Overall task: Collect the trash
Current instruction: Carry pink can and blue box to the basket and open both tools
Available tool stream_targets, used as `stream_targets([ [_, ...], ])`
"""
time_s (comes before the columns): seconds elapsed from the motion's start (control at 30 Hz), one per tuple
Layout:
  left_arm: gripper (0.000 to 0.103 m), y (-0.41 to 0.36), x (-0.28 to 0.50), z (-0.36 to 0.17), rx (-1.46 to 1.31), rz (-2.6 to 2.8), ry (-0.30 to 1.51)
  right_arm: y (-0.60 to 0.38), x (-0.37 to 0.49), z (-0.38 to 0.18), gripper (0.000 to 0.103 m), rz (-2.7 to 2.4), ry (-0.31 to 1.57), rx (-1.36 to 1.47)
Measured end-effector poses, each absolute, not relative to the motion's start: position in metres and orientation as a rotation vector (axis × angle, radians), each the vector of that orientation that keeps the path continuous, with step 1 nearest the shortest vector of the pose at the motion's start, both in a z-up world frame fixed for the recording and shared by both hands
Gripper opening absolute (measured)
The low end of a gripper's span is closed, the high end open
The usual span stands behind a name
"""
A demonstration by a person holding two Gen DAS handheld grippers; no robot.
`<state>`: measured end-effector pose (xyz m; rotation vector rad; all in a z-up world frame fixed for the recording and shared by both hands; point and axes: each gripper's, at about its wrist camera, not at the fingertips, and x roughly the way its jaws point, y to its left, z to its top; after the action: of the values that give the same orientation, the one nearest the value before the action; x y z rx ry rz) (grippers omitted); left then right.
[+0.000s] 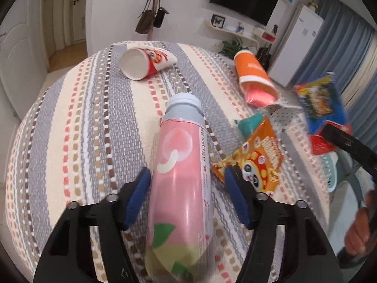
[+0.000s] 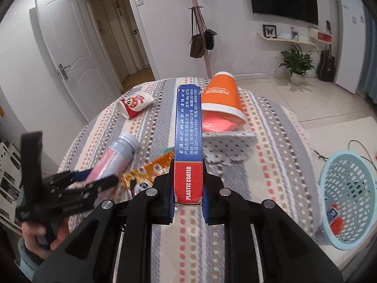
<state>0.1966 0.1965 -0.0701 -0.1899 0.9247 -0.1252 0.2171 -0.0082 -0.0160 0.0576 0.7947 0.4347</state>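
A pink bottle [image 1: 181,184] with a grey cap lies on the striped tablecloth, between the fingers of my left gripper [image 1: 187,186], which is open around it with gaps on both sides. The bottle also shows in the right wrist view [image 2: 113,160]. My right gripper [image 2: 188,188] is shut on a blue and red card box [image 2: 188,141] and holds it above the table. In the left wrist view the box [image 1: 322,108] hangs at the right. A light blue mesh basket [image 2: 348,198] stands on the floor to the right with a piece of trash inside.
On the table lie a red and white paper cup [image 1: 146,62], an orange cup [image 1: 254,75], an orange snack wrapper [image 1: 256,155], a teal scrap [image 1: 249,121] and a dotted paper piece [image 2: 228,146]. The table edge drops off at the right near the basket.
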Motion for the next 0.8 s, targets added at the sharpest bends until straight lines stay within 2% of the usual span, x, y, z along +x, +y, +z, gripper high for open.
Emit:
stream_targets([
  [0.03, 0.047, 0.194, 0.200, -0.074, -0.170, -0.110, 0.941, -0.010, 0.215, -0.016, 0.015, 0.427, 0.790, 0.053],
  [0.17, 0.046, 0.188, 0.196, -0.072, -0.154, -0.093, 0.923, -0.025, 0.205, -0.012, 0.015, 0.400, 0.774, 0.062],
  [0.37, 0.046, 0.167, 0.175, -0.037, -0.157, -0.147, 0.770, -0.056, 0.195, -0.006, 0.015, 0.369, 0.741, 0.108],
  [0.6, 0.046, 0.118, 0.164, 0.009, -0.119, -0.267, 0.622, -0.103, 0.182, 0.010, 0.015, 0.271, 0.670, 0.118],
  [0.8, 0.046, 0.067, 0.179, 0.017, -0.127, -0.404, 0.600, -0.153, 0.182, 0.011, 0.015, 0.187, 0.651, 0.180],
])
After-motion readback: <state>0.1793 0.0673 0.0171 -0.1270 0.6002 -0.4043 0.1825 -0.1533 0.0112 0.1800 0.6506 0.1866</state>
